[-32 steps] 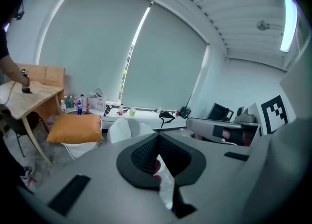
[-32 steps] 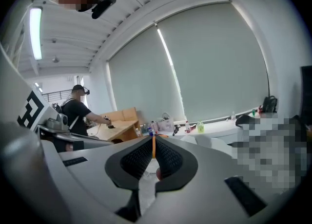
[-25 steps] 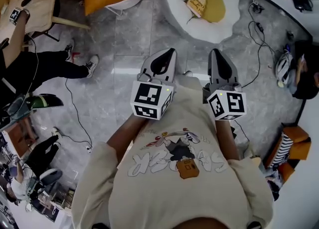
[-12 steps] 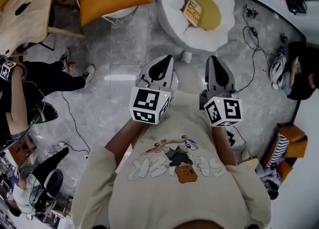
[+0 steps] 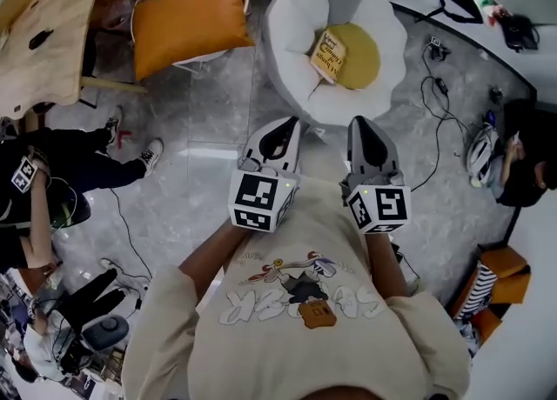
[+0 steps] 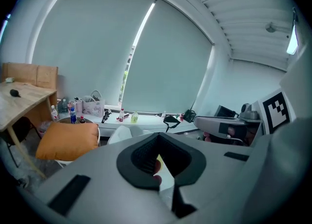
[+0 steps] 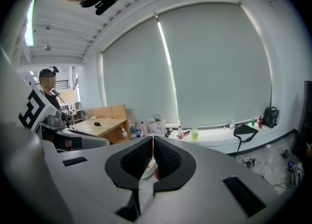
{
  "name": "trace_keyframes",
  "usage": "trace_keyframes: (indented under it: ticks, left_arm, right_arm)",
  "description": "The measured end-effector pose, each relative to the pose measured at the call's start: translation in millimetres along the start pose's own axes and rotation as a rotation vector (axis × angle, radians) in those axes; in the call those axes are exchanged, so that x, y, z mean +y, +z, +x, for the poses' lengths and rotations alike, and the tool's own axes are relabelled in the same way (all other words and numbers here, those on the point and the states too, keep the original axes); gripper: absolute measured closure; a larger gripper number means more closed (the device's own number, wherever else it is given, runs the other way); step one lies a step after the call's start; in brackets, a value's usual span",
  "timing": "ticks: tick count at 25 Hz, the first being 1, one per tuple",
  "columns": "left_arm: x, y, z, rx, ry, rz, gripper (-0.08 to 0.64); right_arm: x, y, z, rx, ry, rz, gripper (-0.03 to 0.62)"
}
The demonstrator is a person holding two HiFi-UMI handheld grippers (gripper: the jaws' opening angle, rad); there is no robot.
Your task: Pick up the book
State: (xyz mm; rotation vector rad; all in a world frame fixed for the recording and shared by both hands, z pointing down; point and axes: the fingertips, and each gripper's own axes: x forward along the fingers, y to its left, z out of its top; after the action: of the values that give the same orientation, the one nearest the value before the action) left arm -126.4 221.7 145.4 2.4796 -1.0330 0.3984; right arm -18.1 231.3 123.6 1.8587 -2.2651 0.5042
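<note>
The book (image 5: 329, 53), yellow with a printed cover, lies on the yellow seat pad of a round white chair (image 5: 291, 20) at the top of the head view. Both grippers are held out in front of the person, side by side and just short of the chair's near rim. My left gripper (image 5: 283, 123) is shut with nothing in it. Beside it, my right gripper (image 5: 363, 120) is shut and empty too. In the left gripper view the jaws (image 6: 158, 138) meet above the white chair (image 6: 120, 133). The right gripper view has the closed jaws (image 7: 153, 142) aimed toward the window ledge.
An orange cushion (image 5: 191, 11) rests on a small round table left of the chair, with a wooden table (image 5: 52, 24) further left. A seated person (image 5: 61, 142) is at the left, another person (image 5: 522, 150) at the right. Cables (image 5: 432, 94) trail over the grey floor.
Both grippers have moved forward together toward the white chair. The chair and the book now sit lower and closer in the head view.
</note>
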Motion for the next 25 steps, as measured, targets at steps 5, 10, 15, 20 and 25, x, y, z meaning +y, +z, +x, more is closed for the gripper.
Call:
trace_keyframes:
  ticks: [5,10,15,20,25]
  left_arm:
    - [-2,21,72,0.045,0.001,0.003,0.563]
    - [4,33,128,0.082,0.022,0.014,0.563]
    - [14,32,192,0.128,0.01,0.048,0.562]
    - [30,29,231,0.156,0.039,0.015,0.561]
    - [40,14,251,0.177,0.038,0.009,0.562]
  right_arm:
    - [-55,15,50,0.031,0.038,-0.025,0.569]
    - [-88,17,90,0.086,0.106,-0.106,0.569]
    - [-118,13,133,0.112,0.168,-0.162,0.568]
    - [-144,12,158,0.137,0.201,-0.187,0.568]
    - [-159,-13,178,0.201,0.209,-0.179,0.568]
